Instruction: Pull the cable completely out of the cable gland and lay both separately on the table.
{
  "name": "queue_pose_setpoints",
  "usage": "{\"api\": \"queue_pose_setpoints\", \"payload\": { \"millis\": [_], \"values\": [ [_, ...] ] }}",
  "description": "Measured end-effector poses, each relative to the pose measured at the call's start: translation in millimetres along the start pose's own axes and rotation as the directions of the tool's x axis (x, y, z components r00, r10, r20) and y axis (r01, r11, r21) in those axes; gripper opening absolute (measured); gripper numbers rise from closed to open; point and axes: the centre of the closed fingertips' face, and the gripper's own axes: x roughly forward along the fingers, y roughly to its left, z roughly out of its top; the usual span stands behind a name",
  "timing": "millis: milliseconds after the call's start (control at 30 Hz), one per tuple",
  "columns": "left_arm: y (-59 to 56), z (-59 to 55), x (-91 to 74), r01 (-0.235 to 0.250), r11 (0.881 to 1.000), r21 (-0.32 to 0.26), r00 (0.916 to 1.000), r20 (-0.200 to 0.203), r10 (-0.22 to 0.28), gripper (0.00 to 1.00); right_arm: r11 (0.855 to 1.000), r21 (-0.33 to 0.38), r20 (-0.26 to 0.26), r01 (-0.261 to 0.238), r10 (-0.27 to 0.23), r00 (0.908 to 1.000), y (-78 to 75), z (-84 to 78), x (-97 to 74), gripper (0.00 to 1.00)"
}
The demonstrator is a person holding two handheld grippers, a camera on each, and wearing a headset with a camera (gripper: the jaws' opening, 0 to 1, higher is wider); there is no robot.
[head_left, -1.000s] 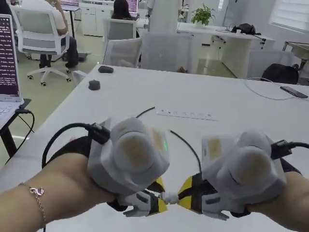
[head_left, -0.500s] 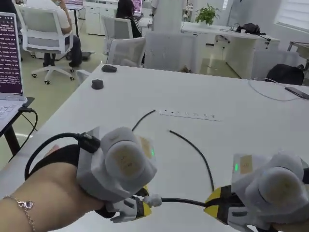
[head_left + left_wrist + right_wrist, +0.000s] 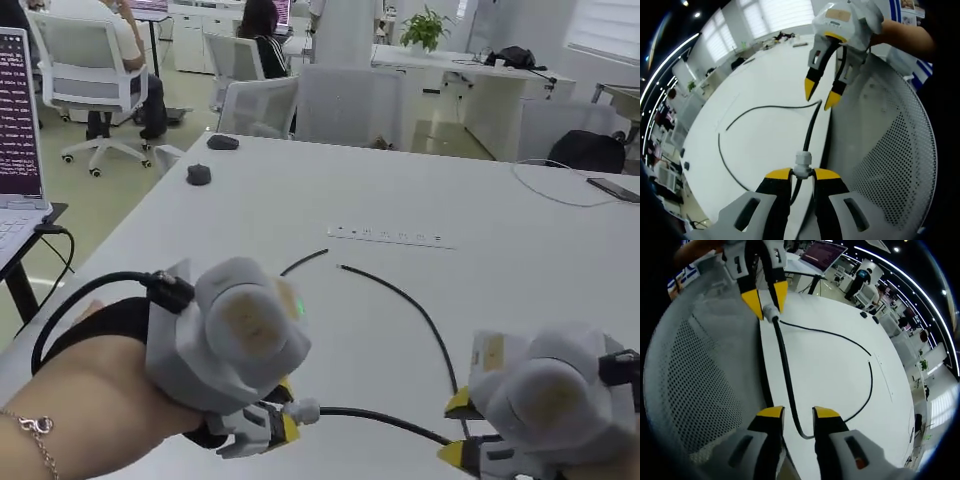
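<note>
Bench [image 3: 500,210] spreads wide past its near edge. Black cable [image 3: 810,127] threaded in white gland [image 3: 802,161], clamped by left gripper [image 3: 802,173] jaws; right gripper [image 3: 794,413] jaws parted astride cable.

No legible text anywhere. Laptop screen [image 3: 18,110]: pale lines on purple, too small to read. Tan stickers [image 3: 245,325] on left gripper [image 3: 290,410] and right gripper [image 3: 455,430]: blurred. Blue lettering [image 3: 907,5], left gripper view: cut off.
</note>
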Motion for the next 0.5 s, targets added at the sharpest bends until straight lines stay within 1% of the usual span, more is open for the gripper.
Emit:
{"api": "queue_pose_setpoints", "payload": {
  "millis": [33,67,100,133,200,233,333,400,433,467,500],
  "values": [
    [-0.9,1.4,0.3,0.0,1.0,0.004,1.0,0.0,0.0,0.16,1.0,-0.011,0.019,-0.009,0.009,0.9998,3.8,9.4,-0.4,0.22],
    [-2.3,3.9,0.6,0.002,1.0,0.009,1.0,0.003,-0.002,0.16,0.999,-0.03,0.05,-0.018,0.019,0.9986,8.7,23.6,-0.9,0.22],
    [-3.8,6.1,0.6,0.005,1.0,0.012,1.0,0.008,-0.005,0.16,0.999,-0.037,0.078,-0.027,0.03,0.9965,12.3,33.8,-1.5,0.22],
    [-5.5,8.9,0.8,0.008,1.0,0.017,0.9999,0.012,-0.008,0.16,0.999,-0.039,0.116,-0.033,0.037,0.9925,16.0,47.2,-2.9,0.21],
    [-6.6,11.7,1.8,0.007,1.0,0.025,0.9999,0.015,-0.008,0.16,0.998,-0.043,0.158,-0.041,0.047,0.9864,19.2,61.1,-5.0,0.21],
    [-8.6,13.3,2.9,0.013,0.999,0.033,0.9998,0.012,-0.013,0.16,0.999,-0.034,0.179,-0.029,0.035,0.9832,18.1,67.9,-6.5,0.19],
    [-10.8,17.8,4.5,0.017,0.999,0.046,0.9996,0.02,-0.018,0.17,0.999,-0.042,0.194,-0.018,0.026,0.9807,17.8,72.2,-5.8,0.12],
    [-12.3,20.5,4.8,0.021,0.999,0.048,0.9993,0.03,-0.023,0.17,0.998,-0.051,0.182,-0.038,0.046,0.9822,22.5,69.5,-2.4,0.1],
    [-13.0,21.7,5.0,0.023,0.999,0.046,0.9991,0.036,-0.024,0.17,0.998,-0.058,0.172,-0.038,0.047,0.984,23.8,66.6,-1.2,0.08],
    [-14.4,21.1,5.3,0.028,0.999,0.047,0.999,0.033,-0.03,0.17,0.998,-0.063,0.168,-0.025,0.035,0.9851,22.3,65.0,-1.4,0.06],
    [-14.7,21.3,5.5,0.028,0.998,0.05,0.999,0.035,-0.03,0.17,0.998,-0.064,0.16,-0.024,0.034,0.9866,22.3,63.1,-1.5,0.04]
  ]
}}
